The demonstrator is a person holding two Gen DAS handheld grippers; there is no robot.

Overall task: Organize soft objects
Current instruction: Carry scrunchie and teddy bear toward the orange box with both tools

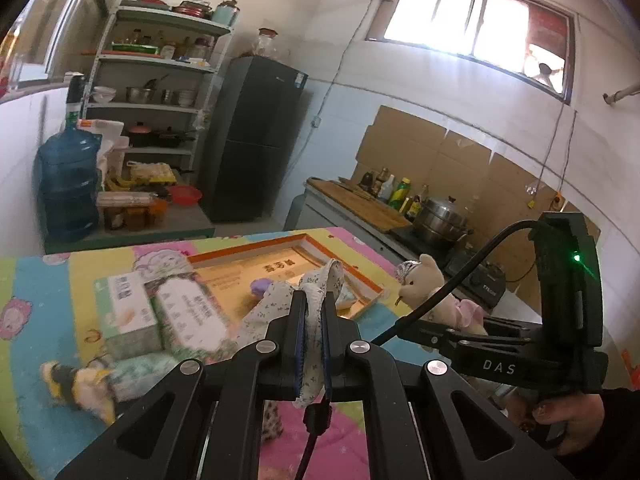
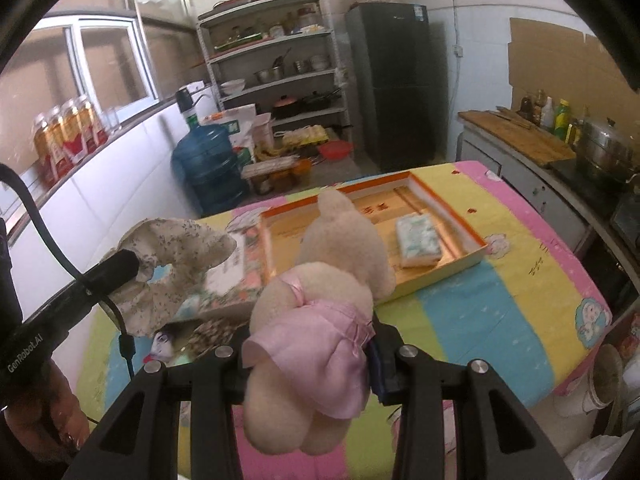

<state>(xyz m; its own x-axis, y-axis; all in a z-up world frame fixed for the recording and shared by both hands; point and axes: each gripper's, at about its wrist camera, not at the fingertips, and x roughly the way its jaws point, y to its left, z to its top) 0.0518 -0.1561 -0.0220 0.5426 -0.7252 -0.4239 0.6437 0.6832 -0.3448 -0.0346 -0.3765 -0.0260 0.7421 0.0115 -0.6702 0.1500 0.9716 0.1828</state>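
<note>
The bench (image 2: 500, 292) is covered with a thin quilted cloth in pink, yellow, green and blue stripes with cartoon figures. Toward its far edge lies a shallow cardboard tray (image 2: 452, 204) with an orange rim and stiff, low walls. Inside the tray rests a soft pack of tissues (image 2: 418, 240) in a green and white wrapper, near the tray's right wall. In the left wrist view a small purple thing (image 1: 260, 286) is also in the tray, too blurred to name.

Near the left edge of the bench lie two more tissue packs (image 1: 160, 316), side by side, and a yellow and black plush toy (image 1: 76, 384), which is blurred.

The teddy bear (image 2: 328, 300) is in the air over the near edge of the bench, held by the right gripper (image 2: 308, 364). Its jaws pinch the body at the pink satin dress. The plush is light and squashy, so I judge the thick body is the best place to hold; the satin may slip.

The left gripper (image 1: 311, 340) has its jaws pressed on a floral cloth (image 1: 316, 292), thin and limp, which hangs in folds above the bench. It weighs almost nothing, and a bunched fold gives the surest hold.
</note>
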